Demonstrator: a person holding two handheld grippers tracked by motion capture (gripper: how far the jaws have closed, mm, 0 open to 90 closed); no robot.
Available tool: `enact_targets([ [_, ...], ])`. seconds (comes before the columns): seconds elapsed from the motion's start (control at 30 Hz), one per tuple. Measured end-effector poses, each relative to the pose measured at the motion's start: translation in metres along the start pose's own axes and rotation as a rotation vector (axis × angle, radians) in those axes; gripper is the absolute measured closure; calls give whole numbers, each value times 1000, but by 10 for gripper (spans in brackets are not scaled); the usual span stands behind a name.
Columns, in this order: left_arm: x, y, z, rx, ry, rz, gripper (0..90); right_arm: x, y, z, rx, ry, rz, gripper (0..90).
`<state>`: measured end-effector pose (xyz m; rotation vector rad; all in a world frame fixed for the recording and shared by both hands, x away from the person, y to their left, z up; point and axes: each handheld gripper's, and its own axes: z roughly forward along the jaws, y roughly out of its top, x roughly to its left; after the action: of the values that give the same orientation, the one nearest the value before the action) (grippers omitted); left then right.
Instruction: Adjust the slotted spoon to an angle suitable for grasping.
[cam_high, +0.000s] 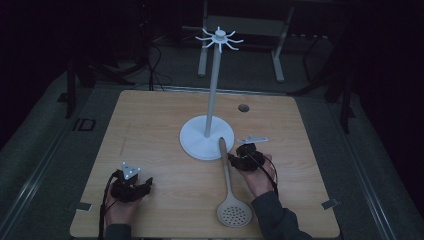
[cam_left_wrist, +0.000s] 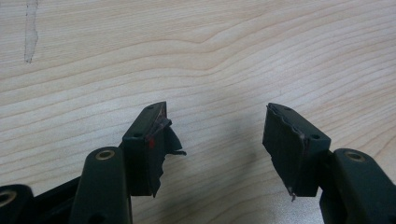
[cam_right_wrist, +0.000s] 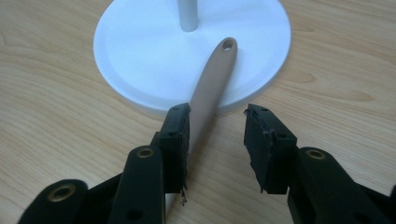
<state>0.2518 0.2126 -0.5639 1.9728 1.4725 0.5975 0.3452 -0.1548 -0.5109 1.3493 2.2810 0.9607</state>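
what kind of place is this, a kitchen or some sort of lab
Most likely a lab or recording setup, not a kitchen: a bare wooden table in a dark room, metal frames behind it, and a person working hand-held tongs around a lone slotted spoon and hook stand.

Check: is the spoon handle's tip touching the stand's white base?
Touching. The right gripper view shows the spoon handle lying over the base's rim, tip resting on it.

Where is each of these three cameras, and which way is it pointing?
High view: above the person's side, looking forward and down on the table; both hands, left gripper and right gripper show.
Left gripper view: on the left gripper, facing bare wood; its open jaws show.
Right gripper view: on the right gripper, facing the spoon and stand; jaws open.
High and right gripper views share spoon and stand.
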Motion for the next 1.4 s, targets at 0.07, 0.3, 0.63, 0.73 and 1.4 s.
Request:
enact_targets([
  [0.07,0,0,0,-2,-1,-3,408,2,0,2,8,1,-5,604],
  [0.3,0,0,0,-2,0,-5,408,7,2,11,40,1,-10,615],
  [0.63,0,0,0,-4,2,-7,408,10,2,22,71,5,4,637],
  [0.73,0,0,0,-4,2,-7,408,11,1,26,84,10,8,644],
  [1.4,1,0,-1,-8,1,-6,408,13,1,45,173,-1,76,645],
])
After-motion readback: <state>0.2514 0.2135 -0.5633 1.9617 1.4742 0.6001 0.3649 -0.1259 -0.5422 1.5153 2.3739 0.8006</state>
